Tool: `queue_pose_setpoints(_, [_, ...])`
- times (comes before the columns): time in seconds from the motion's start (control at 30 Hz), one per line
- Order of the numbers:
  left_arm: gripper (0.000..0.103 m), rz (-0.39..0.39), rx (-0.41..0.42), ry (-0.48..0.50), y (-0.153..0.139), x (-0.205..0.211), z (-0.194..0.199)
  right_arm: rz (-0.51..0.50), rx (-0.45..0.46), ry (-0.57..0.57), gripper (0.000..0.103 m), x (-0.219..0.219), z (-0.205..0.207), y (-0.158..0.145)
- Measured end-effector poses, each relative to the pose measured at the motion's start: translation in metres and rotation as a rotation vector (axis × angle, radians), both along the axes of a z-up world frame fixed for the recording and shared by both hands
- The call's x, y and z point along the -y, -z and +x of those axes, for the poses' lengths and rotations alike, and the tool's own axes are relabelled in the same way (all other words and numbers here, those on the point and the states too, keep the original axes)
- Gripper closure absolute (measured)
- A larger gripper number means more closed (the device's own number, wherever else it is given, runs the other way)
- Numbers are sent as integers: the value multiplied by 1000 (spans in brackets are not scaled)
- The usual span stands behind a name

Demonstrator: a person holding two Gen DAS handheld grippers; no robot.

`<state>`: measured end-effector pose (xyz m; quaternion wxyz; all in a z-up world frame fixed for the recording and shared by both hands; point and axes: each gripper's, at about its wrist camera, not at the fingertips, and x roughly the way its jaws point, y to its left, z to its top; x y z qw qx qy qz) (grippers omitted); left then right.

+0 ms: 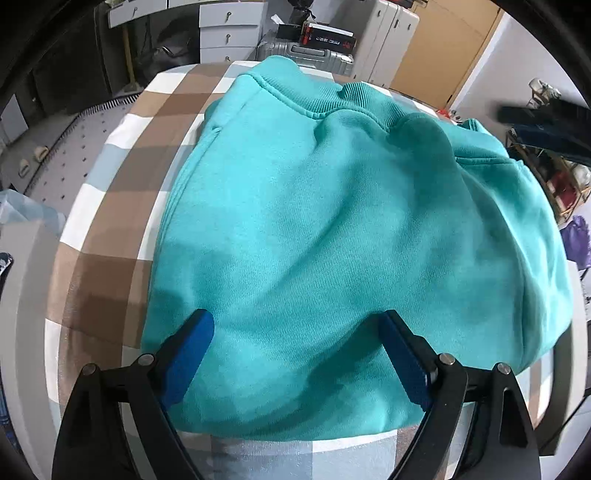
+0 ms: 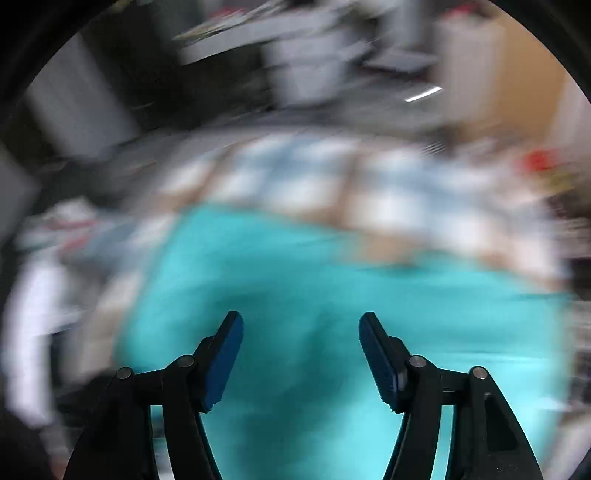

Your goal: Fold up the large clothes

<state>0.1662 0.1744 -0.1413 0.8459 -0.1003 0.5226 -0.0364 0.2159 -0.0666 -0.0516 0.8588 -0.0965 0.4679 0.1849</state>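
Observation:
A turquoise sweatshirt [image 1: 332, 229] lies folded into a bulky rectangle on a table with a brown, white and pale-blue checked cloth [image 1: 122, 192]. Its ribbed hem or collar edge is at the far side. My left gripper [image 1: 297, 321] is open and empty, hovering over the near edge of the sweatshirt, its blue pads [image 1: 192, 354] wide apart. The right wrist view is heavily motion-blurred; it shows the sweatshirt [image 2: 332, 295] below my right gripper [image 2: 301, 321], which is open and empty above the fabric.
Beyond the table stand a silver suitcase [image 1: 314, 55], white drawer units [image 1: 225, 33] and a cardboard panel [image 1: 447, 55]. A rack with dark clothes and bags [image 1: 554, 147] is at the right. Slippers [image 1: 33, 155] lie on the floor at left.

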Motion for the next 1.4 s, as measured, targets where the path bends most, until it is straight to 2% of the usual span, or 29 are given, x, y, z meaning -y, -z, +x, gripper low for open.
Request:
queue_pose_setpoints(0.03, [15,8,-3,-6,0,1,1,-76,62,55,29,21,1,-2])
queue_pose_setpoints(0.07, [15,14,-5,-13,0,1,2,-102,72,71,29,33,4,0])
queue_pose_setpoints(0.13, [15,22,-9,-20,1,2,3,-180,-10,122,34,59,20,22])
queue_pose_setpoints(0.2, [14,30,-10,-19,1,3,2,-220,-155,178,35,79,38,66])
queue_pose_setpoints(0.23, [14,36,-9,-13,1,4,3,-233,-176,178,36,81,41,83])
queue_pose_setpoints(0.3, [12,40,-6,-5,4,4,5,-278,-126,148,35,74,38,103])
queue_pose_setpoints(0.33, [11,40,-5,-2,5,4,7,-283,-103,158,34,71,38,105])
queue_pose_setpoints(0.43, [11,55,-5,0,5,6,7,-218,-125,235,33,80,39,100])
queue_pose_setpoints(0.63, [10,59,-4,-26,-1,9,-1,-72,-82,194,35,119,2,47])
queue_pose_setpoints(0.7, [10,64,2,-11,0,9,-1,-79,-78,186,35,122,-18,38])
queue_pose_setpoints(0.77, [11,63,2,-1,2,7,2,-87,-110,172,35,131,-32,42])
queue_pose_setpoints(0.83, [11,52,1,-2,1,5,1,-97,-158,152,35,137,-46,61])
queue_pose_setpoints(0.9, [11,44,1,-3,2,3,4,-174,-166,124,35,134,-52,86])
queue_pose_setpoints(0.97, [11,46,4,-2,3,4,6,-241,-106,82,33,124,-60,104])
queue_pose_setpoints(1.03, [11,60,12,5,3,5,6,-278,-73,89,34,118,-65,105])
queue_pose_setpoints(1.13, [10,79,21,22,4,7,4,-333,-100,55,37,114,-66,92])
queue_pose_setpoints(1.23, [10,85,20,39,4,6,4,-282,-68,83,37,126,-80,61])
queue_pose_setpoints(1.3, [11,79,18,42,4,5,4,-257,-45,84,35,129,-86,52])
queue_pose_setpoints(1.33, [11,76,16,41,4,4,4,-267,-45,95,35,132,-89,56])
queue_pose_setpoints(1.4, [10,71,14,44,3,4,3,-266,-127,120,35,137,-86,84])
